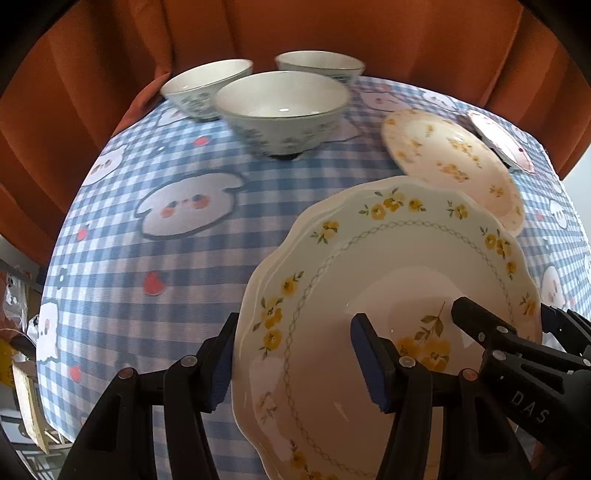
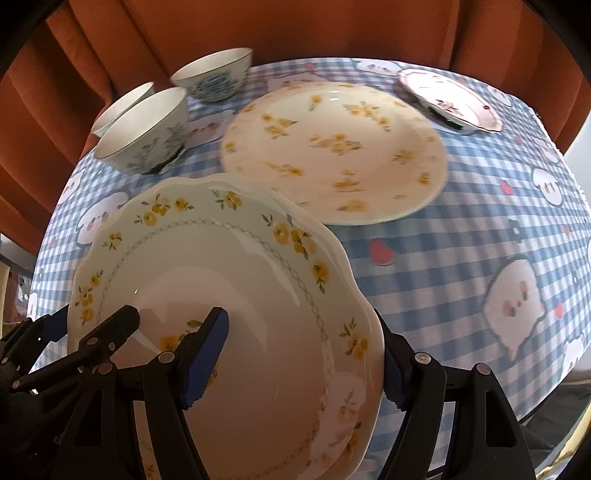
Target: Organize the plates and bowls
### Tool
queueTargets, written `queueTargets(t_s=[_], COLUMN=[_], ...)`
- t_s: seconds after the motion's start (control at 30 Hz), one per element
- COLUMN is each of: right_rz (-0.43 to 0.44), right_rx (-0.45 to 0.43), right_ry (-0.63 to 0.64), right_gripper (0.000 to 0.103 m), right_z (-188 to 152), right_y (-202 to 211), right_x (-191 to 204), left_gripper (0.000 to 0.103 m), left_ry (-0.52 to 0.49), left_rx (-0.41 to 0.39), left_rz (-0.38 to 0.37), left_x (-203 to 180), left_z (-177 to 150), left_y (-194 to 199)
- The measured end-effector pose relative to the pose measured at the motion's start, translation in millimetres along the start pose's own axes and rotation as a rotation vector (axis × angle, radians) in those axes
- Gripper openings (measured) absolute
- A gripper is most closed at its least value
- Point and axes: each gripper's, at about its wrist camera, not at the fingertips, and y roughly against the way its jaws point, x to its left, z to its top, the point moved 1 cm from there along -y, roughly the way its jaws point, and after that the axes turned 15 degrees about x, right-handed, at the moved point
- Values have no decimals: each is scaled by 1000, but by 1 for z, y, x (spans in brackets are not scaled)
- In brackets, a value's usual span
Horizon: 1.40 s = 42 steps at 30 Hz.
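A scalloped plate with yellow flowers [image 1: 388, 288] [image 2: 229, 295] is held tilted above the table by both grippers. My left gripper [image 1: 295, 358] straddles its left rim, jaws wide around the rim. My right gripper [image 2: 306, 354] straddles its right rim the same way; its fingers [image 1: 480, 328] also show in the left wrist view. A round flat plate with yellow flowers [image 1: 450, 162] [image 2: 332, 151] lies on the table behind. Three patterned bowls [image 1: 282, 110] [image 2: 144, 133] stand at the back left. A small pink-rimmed plate [image 1: 498, 140] [image 2: 450, 99] sits at the back right.
The table is covered by a blue checked cloth with cartoon faces [image 1: 155, 229] [image 2: 480, 240]. An orange curtain [image 1: 92, 74] [image 2: 332, 26] hangs right behind the table. Clutter shows below the table's left edge [image 1: 22, 369].
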Motion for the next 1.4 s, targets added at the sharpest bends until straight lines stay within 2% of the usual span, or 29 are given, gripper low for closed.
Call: queueTargets(t_s=[0.3,0.37,0.63,0.77,0.87,0.93,1.17,1.4], right_rz=[-12,-24,-37,-55,-72,-74,-77,-95], right_rx=[38,39,45,52,42,35,-4,-46], right_ry=[-1,-5,-55,-50,-29,-15,-2,8], right_gripper=[76,76,77,77,77,77,77,77], right_z=[14,18,26,28,27,25,26,30], right_y=[-22,-25,-32,-31,-23,-14,21,39], right_x=[40,46,48,50,52,52,41,12], left_gripper=[60,61,63,68,79,82,84,85], left_ry=[-10,-25,-62,-56,-38,-25,-24,-11], left_rx=[38,25,6,-9,-20,-29,-77,-118], left_rz=[5,14,7,-18,-15,-15,-42,-52], left_x=[34,36,37,41,47,50,34,2], left_z=[8,10,16,16,14,13,16,26], left_y=[-17,-18,-18,-12,-6,2,32,41])
